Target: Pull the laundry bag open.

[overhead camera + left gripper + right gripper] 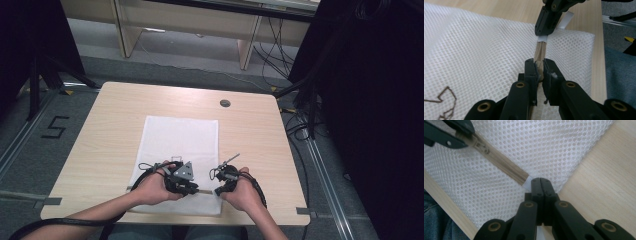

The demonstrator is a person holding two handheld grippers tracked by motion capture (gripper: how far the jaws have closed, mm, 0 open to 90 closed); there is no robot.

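Note:
A white mesh bag (180, 135) lies flat on the wooden table (250, 130), its beige zipper (206, 191) running along the near edge. My left gripper (196, 190) is shut on the zipper's slider end (539, 65); the mesh (474, 50) spreads to its left. In the left gripper view the right gripper (549, 20) stands just beyond, pinching a white tab (542, 38) at the zipper's end. My right gripper (540, 180) is shut on that white tab (529, 180), where the beige zipper (499, 162) stops. The left gripper (449, 132) shows at the top left of that view.
A round grommet hole (225, 103) sits near the table's far edge. The bag's corner lies close to the near table edge (449, 207). Black stands and cables (300, 125) crowd the floor to the right, and a "5" (54, 127) is marked on the floor at left.

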